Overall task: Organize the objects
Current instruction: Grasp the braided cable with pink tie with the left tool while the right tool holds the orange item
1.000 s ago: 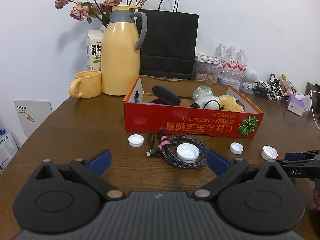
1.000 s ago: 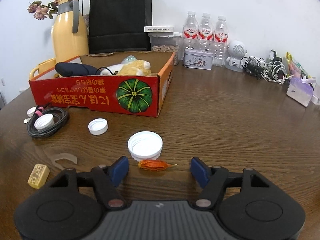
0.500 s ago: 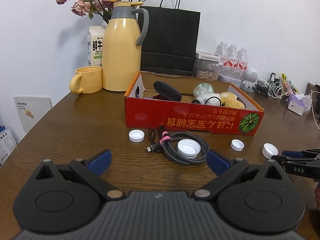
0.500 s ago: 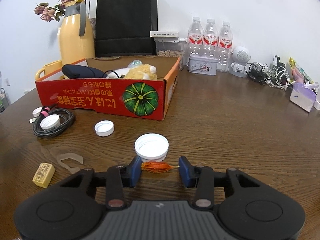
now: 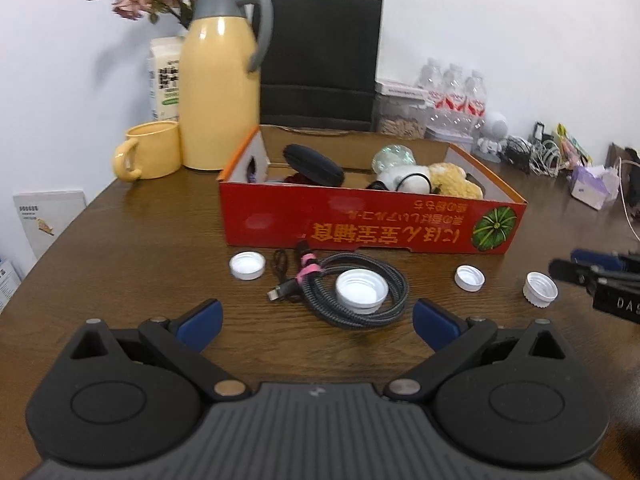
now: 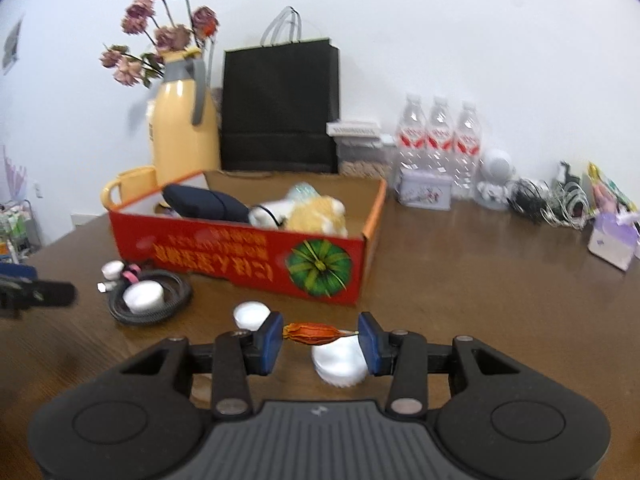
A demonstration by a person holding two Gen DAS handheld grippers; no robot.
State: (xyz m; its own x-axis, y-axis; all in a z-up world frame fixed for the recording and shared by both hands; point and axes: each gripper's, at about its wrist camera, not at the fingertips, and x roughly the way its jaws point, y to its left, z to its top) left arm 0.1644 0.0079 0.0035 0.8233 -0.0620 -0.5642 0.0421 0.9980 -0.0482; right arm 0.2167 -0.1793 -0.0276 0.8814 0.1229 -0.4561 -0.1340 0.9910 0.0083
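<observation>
My right gripper (image 6: 319, 336) is shut on a small orange ridged object (image 6: 311, 333), held end to end between its blue pads and lifted above the table, over a large white cap (image 6: 340, 362). The red cardboard box (image 6: 256, 254) with a pouch and plush toys stands just ahead. My left gripper (image 5: 316, 320) is open and empty, low over the table, facing a coiled braided cable (image 5: 352, 294) with a white cap (image 5: 362, 291) in it. The box also shows in the left wrist view (image 5: 372, 228). The right gripper shows at the right edge there (image 5: 600, 276).
Loose white caps (image 5: 247, 265) (image 5: 469, 277) (image 5: 541, 289) lie before the box. Behind stand a yellow jug (image 5: 218, 80), yellow mug (image 5: 148, 156), black paper bag (image 5: 320, 60), water bottles (image 6: 438, 140) and tangled cables (image 6: 548, 200). A tissue pack (image 6: 612, 240) lies at the right.
My right gripper closed on the orange object and lifted it off the table, towards the box. My left gripper rose and tilted slightly, staying open.
</observation>
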